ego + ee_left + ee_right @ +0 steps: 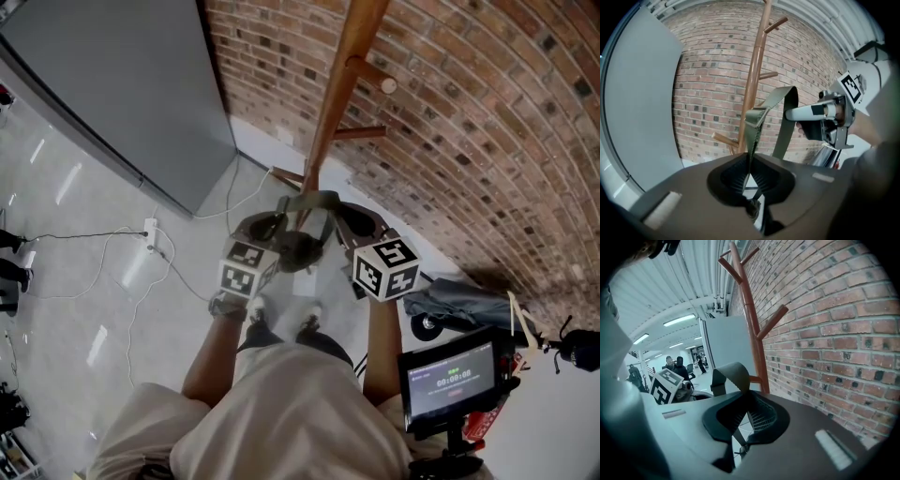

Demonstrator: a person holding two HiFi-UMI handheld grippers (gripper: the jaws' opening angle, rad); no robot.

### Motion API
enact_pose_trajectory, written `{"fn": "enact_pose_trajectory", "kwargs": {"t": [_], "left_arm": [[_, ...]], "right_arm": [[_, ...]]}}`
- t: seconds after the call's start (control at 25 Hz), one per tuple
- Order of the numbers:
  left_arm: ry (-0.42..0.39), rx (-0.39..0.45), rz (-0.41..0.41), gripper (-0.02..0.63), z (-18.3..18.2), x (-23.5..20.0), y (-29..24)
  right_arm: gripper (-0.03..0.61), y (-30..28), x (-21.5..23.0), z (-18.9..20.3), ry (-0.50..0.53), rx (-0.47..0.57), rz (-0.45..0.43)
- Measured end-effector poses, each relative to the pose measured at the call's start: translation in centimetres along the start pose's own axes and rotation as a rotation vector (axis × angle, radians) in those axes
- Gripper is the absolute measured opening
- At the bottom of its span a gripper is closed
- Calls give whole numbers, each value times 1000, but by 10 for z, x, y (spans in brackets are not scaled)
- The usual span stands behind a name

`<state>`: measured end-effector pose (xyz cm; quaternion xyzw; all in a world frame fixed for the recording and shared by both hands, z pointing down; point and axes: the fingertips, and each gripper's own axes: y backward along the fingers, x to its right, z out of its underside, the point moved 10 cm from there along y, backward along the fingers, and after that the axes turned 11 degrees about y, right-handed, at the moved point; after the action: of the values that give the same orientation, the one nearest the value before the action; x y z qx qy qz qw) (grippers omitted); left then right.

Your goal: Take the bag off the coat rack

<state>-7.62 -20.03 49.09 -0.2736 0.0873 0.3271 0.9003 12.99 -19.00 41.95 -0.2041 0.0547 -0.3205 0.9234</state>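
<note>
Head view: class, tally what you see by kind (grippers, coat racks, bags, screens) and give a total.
Grippers: 2, the left gripper and the right gripper
Coat rack: 1
Bag: 1
Screen: 1
Total: 5

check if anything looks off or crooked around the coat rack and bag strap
Nothing stands out. The coat rack stands upright by the brick wall, and the bag strap arches between the left gripper and right gripper, both clamped on it.
</note>
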Motion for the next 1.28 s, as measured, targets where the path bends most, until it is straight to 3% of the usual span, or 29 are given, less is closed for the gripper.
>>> {"fn": "enact_pose_trajectory", "kwargs": {"t": [0.32,0.76,1.28], "left_arm": [[-59,49,33,14,-18,18,29],[-84,93,87,14,-42,34,67],[-103,189,127,14,-73,43,104]], "right_arm": [[8,28,-7,-24,63,51,-14],[8,60,-14,-48,-34,156,-69],[8,93,-24,-76,-8,267,-109]]}}
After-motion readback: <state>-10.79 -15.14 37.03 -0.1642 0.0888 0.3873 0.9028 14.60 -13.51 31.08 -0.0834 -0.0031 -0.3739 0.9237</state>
